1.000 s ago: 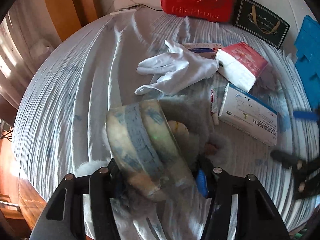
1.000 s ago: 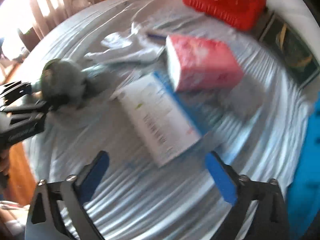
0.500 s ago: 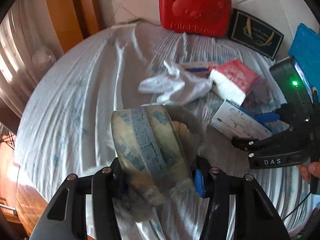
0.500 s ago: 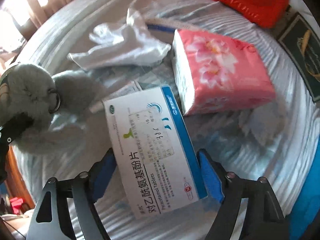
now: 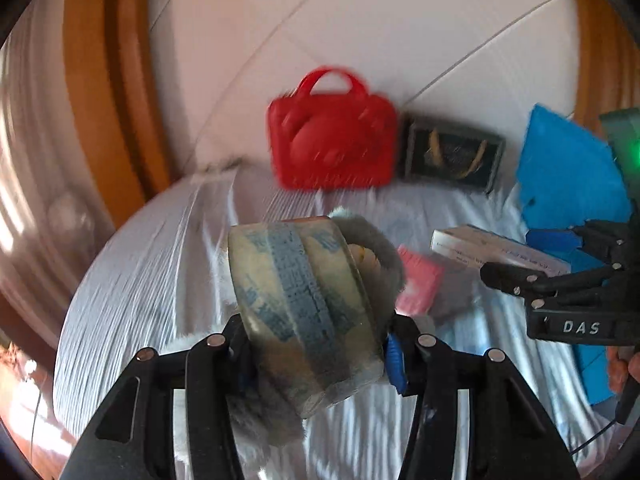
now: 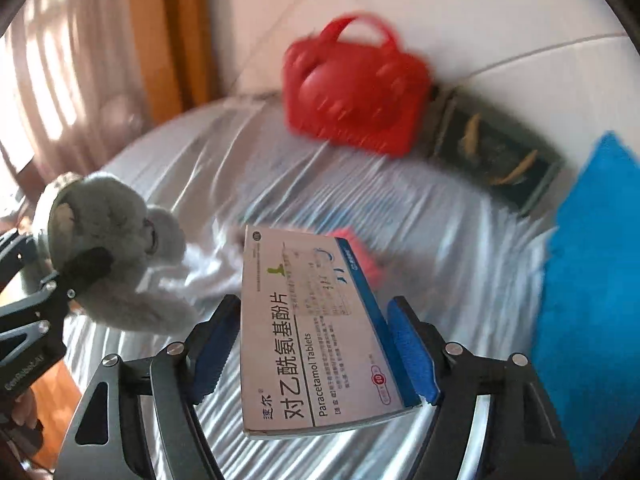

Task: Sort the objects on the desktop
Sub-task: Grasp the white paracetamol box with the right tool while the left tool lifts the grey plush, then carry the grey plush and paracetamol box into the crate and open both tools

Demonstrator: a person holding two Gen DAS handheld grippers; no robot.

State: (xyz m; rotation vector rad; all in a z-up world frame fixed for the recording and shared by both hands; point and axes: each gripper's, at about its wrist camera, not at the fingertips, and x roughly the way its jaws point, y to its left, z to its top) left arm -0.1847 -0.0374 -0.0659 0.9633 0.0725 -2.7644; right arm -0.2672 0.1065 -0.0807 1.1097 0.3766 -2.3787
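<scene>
Paracetamol Tablets box (image 6: 316, 332) pinched by closing right tongs (image 6: 316, 344).

Tape roll (image 5: 308, 312) is looking like glossy translucent plastic film, print showing blue through it. Plush toy (image 6: 108, 256) is showing grey fuzzy fabric. Medicine box (image 6: 316, 332) is reading as smooth printed cardboard. Table cover (image 6: 440, 232) is shining like wrinkled plastic sheet. Red case (image 5: 332, 140) is looking moulded plastic.

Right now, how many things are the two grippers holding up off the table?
3. The left gripper clamps a tape roll together with a grey plush toy; the right gripper, jaws closing, grips a paracetamol box. Others may be hidden.
</scene>
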